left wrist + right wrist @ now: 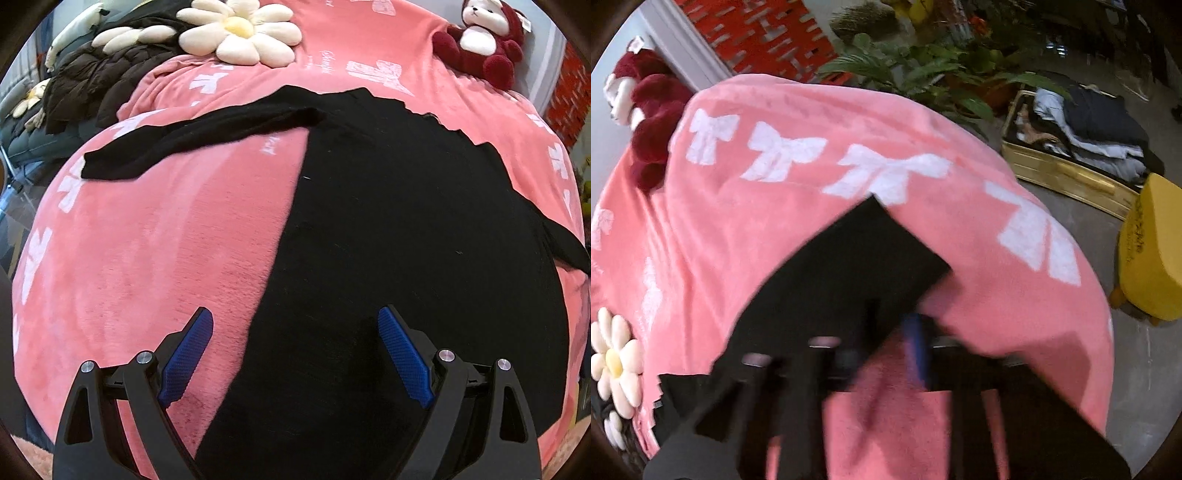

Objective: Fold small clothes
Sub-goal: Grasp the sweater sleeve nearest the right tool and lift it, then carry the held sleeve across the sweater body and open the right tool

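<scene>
Blue-padded left gripper (295, 354), jaws wide and empty, over the near hem of the black top (406, 240), left edge running between the pads. Spread flat on the pink bow-print blanket (147, 251), long axis away from the camera, one sleeve (192, 140) stretched far left, the other trailing right. Right gripper (908, 354) blurred, pads together, apparently pinching that right sleeve end (857, 258), though contact unclear. Nearer to a sleeve: right hand. Beyond: daisy cushion (240, 29), red plush toy (484, 40), well clear. Beside the bed, open yellow suitcase (1067, 177).
</scene>
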`<state>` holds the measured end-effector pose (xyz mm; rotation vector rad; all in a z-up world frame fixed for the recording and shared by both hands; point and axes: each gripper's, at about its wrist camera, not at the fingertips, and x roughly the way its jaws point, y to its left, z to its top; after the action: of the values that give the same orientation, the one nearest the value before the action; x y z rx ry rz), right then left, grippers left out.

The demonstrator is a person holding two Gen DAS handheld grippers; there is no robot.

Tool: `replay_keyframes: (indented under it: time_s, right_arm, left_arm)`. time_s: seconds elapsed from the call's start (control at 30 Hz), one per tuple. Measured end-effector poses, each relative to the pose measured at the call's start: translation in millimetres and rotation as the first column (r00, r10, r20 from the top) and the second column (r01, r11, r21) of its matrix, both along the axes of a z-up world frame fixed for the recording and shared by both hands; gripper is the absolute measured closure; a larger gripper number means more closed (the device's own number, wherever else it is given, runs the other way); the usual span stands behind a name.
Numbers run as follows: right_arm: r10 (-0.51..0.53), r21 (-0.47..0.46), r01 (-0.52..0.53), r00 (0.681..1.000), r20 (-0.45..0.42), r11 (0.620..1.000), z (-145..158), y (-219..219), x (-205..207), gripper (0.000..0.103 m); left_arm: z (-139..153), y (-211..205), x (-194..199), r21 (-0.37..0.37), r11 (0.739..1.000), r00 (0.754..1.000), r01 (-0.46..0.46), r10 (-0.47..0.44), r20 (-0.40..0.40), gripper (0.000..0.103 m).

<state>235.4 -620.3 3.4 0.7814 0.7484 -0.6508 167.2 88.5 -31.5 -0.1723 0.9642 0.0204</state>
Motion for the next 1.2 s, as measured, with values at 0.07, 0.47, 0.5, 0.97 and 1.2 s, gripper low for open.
replay_keyframes:
  time_s: [0.07,0.47,0.5,0.97,1.2]
  right_arm:
    - [0.023,-0.025,-0.021,0.998,0.052,0.999,18.6,10.3,2.4,0.101]
    - [0.580,-0.212,-0.540,0.776,0.250,0.814,149.4,239.9,105.3,0.101]
    - [0.624,-0.223,-0.583,0.743,0.242,0.781,151.4,266.6,114.3,0.101]
    - [0.925,-0.104,-0.936,0.349,-0.152,0.336,-1.2,565.5,133.5,0.090]
    - [0.862,-0.265,-0.874,0.464,-0.205,0.408,32.8,490.9,87.2,0.045]
  left_arm:
    - [-0.3,-2.3,0.0,-0.012,1.000,1.000,0.010,-0.010,0.002,0.015]
    - [10.2,-22.1,-7.5,-0.049,0.993,0.993,0.110,-0.107,0.050,0.015]
    - [11.2,-23.6,-8.2,-0.053,0.992,0.992,0.117,-0.114,0.053,0.015]
    - [15.2,-29.5,-10.6,-0.102,0.981,0.985,0.165,-0.159,0.059,0.015]
    - [18.8,-26.5,-7.4,-0.169,0.976,0.990,0.140,-0.131,0.060,0.015]
